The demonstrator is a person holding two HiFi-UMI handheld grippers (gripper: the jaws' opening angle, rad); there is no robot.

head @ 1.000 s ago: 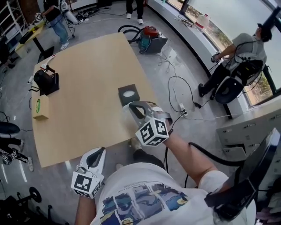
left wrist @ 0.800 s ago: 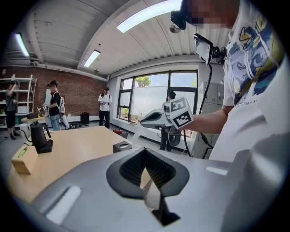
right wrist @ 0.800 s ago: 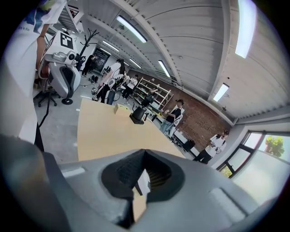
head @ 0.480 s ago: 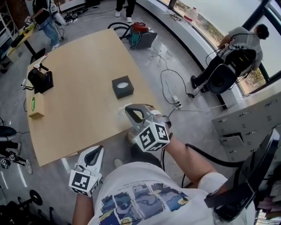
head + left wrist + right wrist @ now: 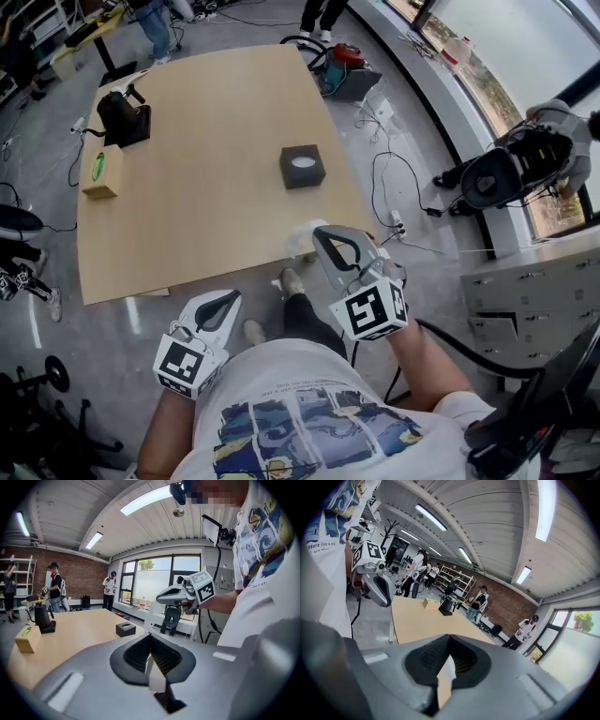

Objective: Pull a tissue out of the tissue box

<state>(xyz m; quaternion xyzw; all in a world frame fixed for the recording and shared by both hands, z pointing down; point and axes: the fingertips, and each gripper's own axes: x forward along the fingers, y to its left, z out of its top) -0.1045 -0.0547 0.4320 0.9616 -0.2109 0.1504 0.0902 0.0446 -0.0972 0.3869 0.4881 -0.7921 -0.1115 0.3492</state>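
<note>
A thin white tissue (image 5: 302, 240) is pinched in the clenched right gripper (image 5: 322, 236), judged already freed from the dark grey square tissue box (image 5: 302, 166) well ahead of it; the unneeded left gripper (image 5: 229, 299) is closed, empty

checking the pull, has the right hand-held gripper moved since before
Yes: right hand-held gripper, shut on a tissue, has drawn back from the tissue box to the table edge.

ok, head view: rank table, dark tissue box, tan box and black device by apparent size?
1. table
2. black device, by a small margin
3. tissue box and tan box: these look about alike, so unranked
</note>
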